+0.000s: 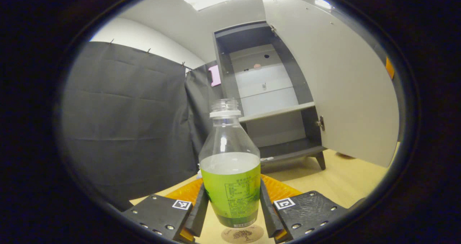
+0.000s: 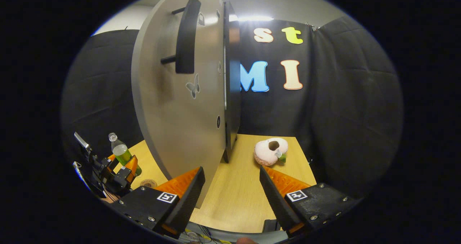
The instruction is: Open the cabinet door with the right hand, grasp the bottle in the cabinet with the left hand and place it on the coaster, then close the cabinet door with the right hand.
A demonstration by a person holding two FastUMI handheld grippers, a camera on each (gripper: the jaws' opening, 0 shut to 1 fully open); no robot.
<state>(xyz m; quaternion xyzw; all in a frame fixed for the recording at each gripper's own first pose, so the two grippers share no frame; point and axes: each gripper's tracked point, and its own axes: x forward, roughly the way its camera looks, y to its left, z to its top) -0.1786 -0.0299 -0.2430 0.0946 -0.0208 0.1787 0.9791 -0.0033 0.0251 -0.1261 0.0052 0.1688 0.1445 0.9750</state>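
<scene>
Left gripper (image 1: pixel 230 215) pinches the uncapped bottle (image 1: pixel 230 172) at its label, bottom centre, above the coaster (image 1: pixel 243 234). Thin plastic, half-full, likely spillable. Right gripper (image 2: pixel 232 197) spread wide.

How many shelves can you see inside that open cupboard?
1: a single pale shelf runs across the middle of the cupboard, above its dark floor. The open door may hide part of the inside.
</scene>
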